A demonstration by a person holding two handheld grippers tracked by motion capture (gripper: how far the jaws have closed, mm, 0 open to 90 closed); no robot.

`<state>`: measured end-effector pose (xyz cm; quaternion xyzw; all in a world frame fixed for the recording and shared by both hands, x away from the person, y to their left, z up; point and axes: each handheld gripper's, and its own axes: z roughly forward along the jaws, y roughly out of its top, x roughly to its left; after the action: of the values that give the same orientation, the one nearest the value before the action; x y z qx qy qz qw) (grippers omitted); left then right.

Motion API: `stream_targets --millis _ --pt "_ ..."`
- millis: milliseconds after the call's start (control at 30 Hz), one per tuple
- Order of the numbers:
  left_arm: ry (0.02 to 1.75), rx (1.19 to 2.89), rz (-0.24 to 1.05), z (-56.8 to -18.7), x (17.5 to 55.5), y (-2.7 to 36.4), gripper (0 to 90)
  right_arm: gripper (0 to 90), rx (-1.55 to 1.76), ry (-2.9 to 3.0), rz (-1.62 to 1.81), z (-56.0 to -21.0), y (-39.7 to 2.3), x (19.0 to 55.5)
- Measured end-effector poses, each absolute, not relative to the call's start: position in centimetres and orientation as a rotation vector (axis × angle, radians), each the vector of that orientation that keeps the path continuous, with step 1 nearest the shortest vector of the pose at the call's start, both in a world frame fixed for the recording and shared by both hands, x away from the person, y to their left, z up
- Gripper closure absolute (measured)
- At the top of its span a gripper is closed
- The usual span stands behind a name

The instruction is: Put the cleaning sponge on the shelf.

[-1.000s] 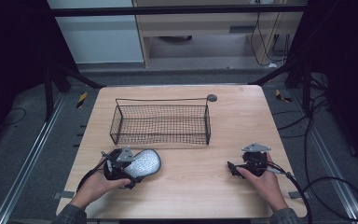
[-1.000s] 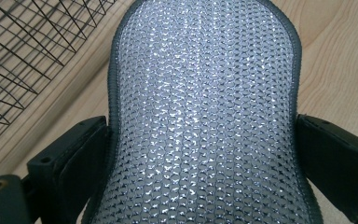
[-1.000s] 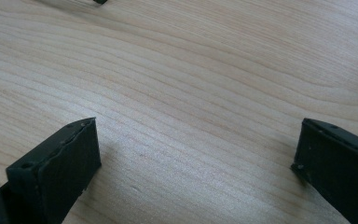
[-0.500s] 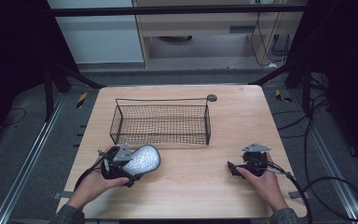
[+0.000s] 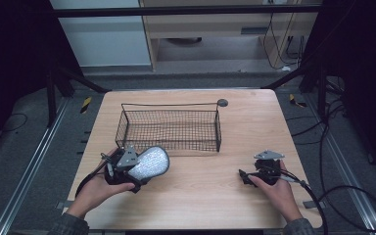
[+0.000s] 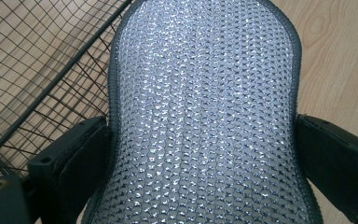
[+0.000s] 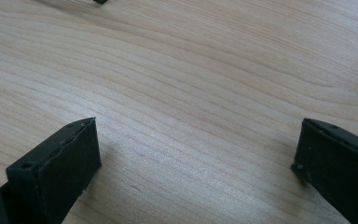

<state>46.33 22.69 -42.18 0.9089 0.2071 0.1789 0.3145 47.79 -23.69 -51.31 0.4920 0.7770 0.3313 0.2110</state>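
Observation:
A silver, scaly oval pad with a dark rim (image 5: 151, 161) is held just above the wooden table (image 5: 200, 205), near the front left corner of a black wire basket (image 5: 169, 105). My left gripper (image 5: 138, 169) is shut on it. In the left gripper view the pad (image 6: 205, 93) lies between both jaws of the left gripper (image 6: 205, 163), and the basket's mesh (image 6: 37, 70) stands close at the left. My right gripper (image 5: 245, 177) rests low at the table's front right. It is open, and the right gripper view shows bare wood between the jaws of this gripper (image 7: 198, 172).
The basket holds nothing visible. A small dark round disc (image 5: 222, 103) lies at the table's far edge beside the basket's right end. A black cable (image 5: 342, 196) trails off the right side. Bare wood lies between the two hands.
My left gripper has carried the silver pad a little forward, closer to the basket's front wall. The right gripper has not moved.

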Motion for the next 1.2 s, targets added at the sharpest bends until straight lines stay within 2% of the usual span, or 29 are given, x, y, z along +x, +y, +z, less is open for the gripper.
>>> stream_targets --millis 767,1200 --pt "0.497 2.456 0.526 -39.6 47.9 22.6 4.3 0.4 1.367 2.159 0.921 -51.3 -23.7 47.8" --pt "0.423 2.588 0.547 -38.4 49.1 22.2 4.3 0.4 1.367 2.159 0.920 -51.3 -23.7 47.8"
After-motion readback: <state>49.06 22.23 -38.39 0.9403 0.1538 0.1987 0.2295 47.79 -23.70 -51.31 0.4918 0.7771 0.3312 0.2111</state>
